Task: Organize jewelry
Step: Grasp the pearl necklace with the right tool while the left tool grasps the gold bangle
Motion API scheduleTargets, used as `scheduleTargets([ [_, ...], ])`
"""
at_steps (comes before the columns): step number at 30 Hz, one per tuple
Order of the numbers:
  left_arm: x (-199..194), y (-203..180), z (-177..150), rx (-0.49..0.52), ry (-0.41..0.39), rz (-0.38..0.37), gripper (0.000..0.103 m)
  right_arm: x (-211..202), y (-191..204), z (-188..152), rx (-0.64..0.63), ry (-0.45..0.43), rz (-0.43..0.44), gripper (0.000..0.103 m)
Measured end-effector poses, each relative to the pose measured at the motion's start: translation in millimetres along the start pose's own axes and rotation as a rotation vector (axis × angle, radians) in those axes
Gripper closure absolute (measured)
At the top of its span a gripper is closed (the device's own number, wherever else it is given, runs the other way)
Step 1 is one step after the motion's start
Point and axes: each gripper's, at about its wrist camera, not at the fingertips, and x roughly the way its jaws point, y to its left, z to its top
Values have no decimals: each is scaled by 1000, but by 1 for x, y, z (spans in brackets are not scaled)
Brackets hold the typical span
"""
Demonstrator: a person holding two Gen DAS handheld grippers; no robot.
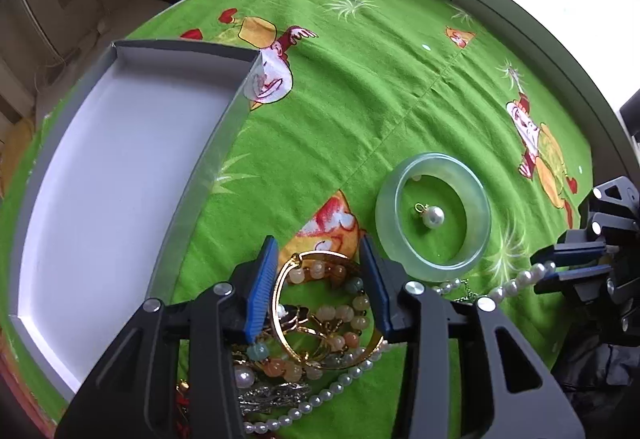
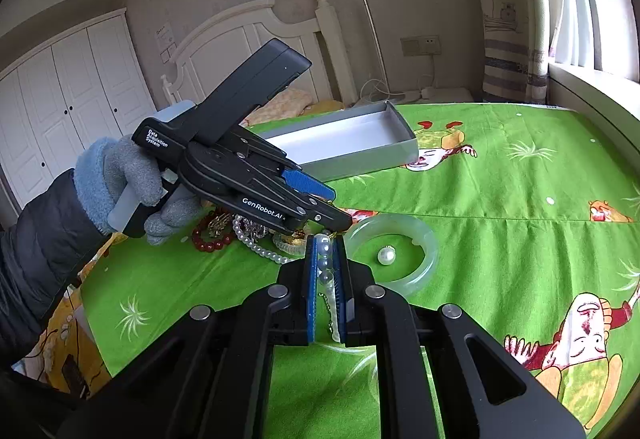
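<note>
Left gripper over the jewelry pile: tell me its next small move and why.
Probably close the left gripper a little further onto the gold bangle. Its jaws straddle the bangle without yet pressing it, the grey box waits empty nearby, and the right gripper is already shut on the pearl necklace.

jade bangle point(image 1: 434, 214) flat, ringing loose pearl point(image 1: 433, 216) | gold bangle point(image 1: 320, 309) atop bead heap

A home bedroom. A white headboard point(image 2: 256, 39) with a turned post stands at upper centre of the right wrist view, white wardrobe doors point(image 2: 68, 95) fill the left, a wall socket point(image 2: 420, 46) and striped curtain point(image 2: 508, 67) sit upper right, and a green cartoon-print bedsheet point(image 2: 500, 199) spreads below.
</note>
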Motion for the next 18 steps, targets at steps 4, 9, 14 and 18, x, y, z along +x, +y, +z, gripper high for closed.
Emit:
scheduleTargets([
  [4, -17, 3, -10, -17, -73, -36, 96, -1, 0, 0, 5, -7, 4, 93],
  [9, -57, -4, -29, -46, -206, -17, 103, -6, -1, -1, 11, -33, -2, 93],
  [14, -69, -8, -39, -59, -227, -13, 103, -5, 1, -2, 11, -28, -9, 93],
  [18, -52, -3, -32, -73, -170, 48, 59, -3, 2, 0, 8, -15, -14, 93],
])
